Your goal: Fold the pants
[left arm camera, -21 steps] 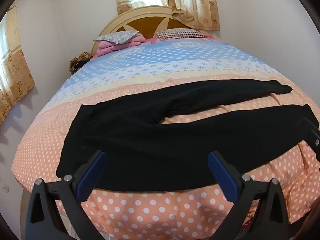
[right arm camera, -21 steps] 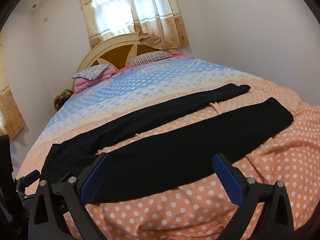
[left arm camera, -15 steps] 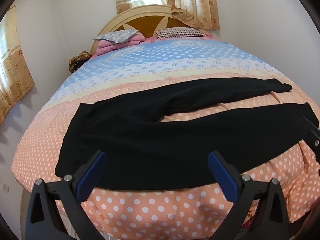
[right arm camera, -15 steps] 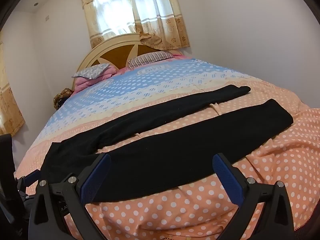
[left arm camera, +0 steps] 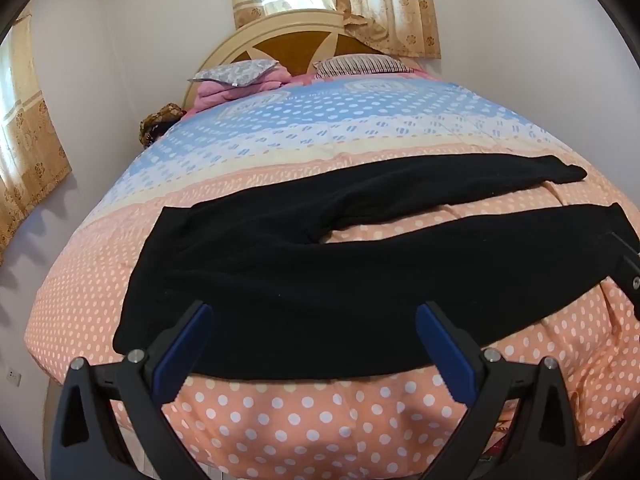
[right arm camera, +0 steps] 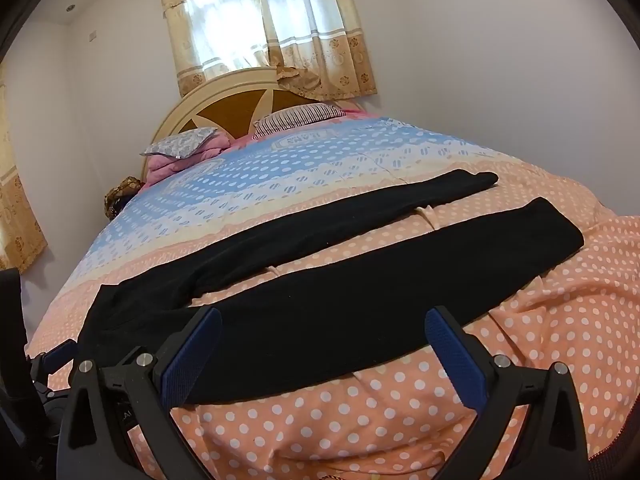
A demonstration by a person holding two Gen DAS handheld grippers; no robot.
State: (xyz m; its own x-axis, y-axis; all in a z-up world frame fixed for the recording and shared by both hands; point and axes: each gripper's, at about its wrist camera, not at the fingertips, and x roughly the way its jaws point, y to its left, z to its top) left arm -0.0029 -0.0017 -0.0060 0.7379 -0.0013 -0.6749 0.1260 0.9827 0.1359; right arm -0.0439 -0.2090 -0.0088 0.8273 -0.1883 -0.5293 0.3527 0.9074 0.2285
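Black pants (left arm camera: 320, 280) lie flat across the bed (left arm camera: 300, 412), legs spread apart. Left hand-held gripper (left arm camera: 312, 344) hovers wide apart over the waist end; right hand-held gripper (right arm camera: 324, 348), equally spread, faces the near leg. Only the right view catches both leg ends clear of any gripper.

Black pants (left arm camera: 304, 272) are lying flat and unfolded across the foot of the bed (left arm camera: 304, 412). Their legs are spreading apart toward the right, waistband sitting at the left.
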